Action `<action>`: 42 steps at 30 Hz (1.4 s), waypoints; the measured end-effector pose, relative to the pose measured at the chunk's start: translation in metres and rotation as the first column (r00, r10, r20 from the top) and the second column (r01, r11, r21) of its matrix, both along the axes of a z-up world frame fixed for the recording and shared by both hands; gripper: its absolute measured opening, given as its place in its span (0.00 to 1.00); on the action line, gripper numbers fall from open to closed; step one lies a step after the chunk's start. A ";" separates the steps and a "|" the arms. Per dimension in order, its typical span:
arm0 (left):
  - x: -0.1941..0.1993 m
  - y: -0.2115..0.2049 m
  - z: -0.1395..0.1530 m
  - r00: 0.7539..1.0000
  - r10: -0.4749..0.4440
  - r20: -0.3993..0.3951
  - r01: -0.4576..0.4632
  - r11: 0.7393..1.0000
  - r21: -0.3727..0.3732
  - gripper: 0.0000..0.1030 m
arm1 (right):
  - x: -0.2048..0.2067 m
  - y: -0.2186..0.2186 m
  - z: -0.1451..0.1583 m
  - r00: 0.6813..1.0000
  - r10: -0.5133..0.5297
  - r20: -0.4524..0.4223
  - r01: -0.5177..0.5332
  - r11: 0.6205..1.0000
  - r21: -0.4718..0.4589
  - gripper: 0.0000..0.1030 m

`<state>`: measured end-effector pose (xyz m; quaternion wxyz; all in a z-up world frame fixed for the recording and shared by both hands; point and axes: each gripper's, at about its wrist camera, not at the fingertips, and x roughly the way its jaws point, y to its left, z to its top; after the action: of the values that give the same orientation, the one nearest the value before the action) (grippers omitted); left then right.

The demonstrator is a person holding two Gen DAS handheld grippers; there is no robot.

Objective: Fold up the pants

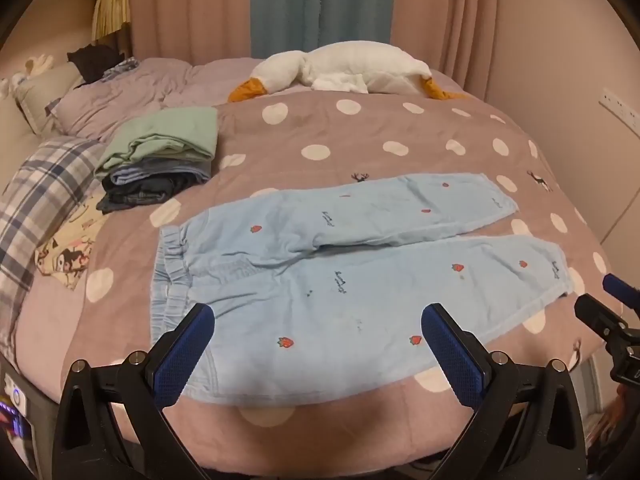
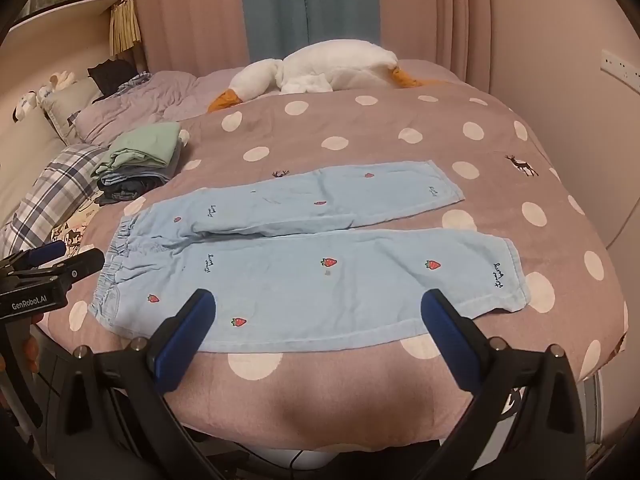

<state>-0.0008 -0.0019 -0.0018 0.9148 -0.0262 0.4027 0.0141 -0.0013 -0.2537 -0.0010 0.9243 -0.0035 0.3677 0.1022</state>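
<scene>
Pants: light blue strawberry-print pants [image 1: 320,280] lie flat and unfolded across the middle of both frames, on a dusty-pink polka-dot quilt [image 1: 360,140]. The elastic waistband [image 1: 170,276] is at the left, the two leg hems at the right.
Legs: the far leg angles toward the upper right and the near leg runs along the lower edge of the pants; a narrow gap opens between them toward the hems.
Left gripper: the left gripper [image 1: 318,340] is spread wide, with nothing between its blue pads. It hangs above the near leg at the lower centre of its frame, apparently clear of the cloth.
Right gripper: the right gripper [image 2: 318,328] is likewise spread wide and empty, at the lower centre of its own frame over the near edge of the pants.
Step in hand: judged as the start; no fold is made yet and both grippers are lined up for a first grasp.
Next move: probably pinch the near leg at waistband and hem and lay it over the far leg, keeping the edges matched.
Nearby: a stack of folded clothes [image 1: 160,156] sits at the upper left and a plush goose [image 1: 344,70] at the top centre, both well apart from the pants.
</scene>
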 end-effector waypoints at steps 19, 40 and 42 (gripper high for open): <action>0.002 0.000 -0.009 1.000 -0.005 -0.014 0.005 1.000 0.004 1.00 | 0.001 0.000 -0.002 1.000 0.003 0.000 -0.003 1.000 -0.001 1.00; 0.002 0.003 -0.008 1.000 -0.012 0.010 0.012 1.000 0.001 1.00 | 0.004 0.006 -0.004 1.000 0.000 -0.003 0.000 1.000 -0.008 1.00; 0.002 0.002 -0.009 1.000 -0.013 0.012 0.013 1.000 0.001 1.00 | 0.004 0.005 -0.004 1.000 0.000 -0.003 0.000 1.000 -0.012 1.00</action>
<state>0.0010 0.0005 -0.0108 0.9174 -0.0234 0.3972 0.0079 0.0023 -0.2483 -0.0052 0.9238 -0.0087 0.3696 0.0999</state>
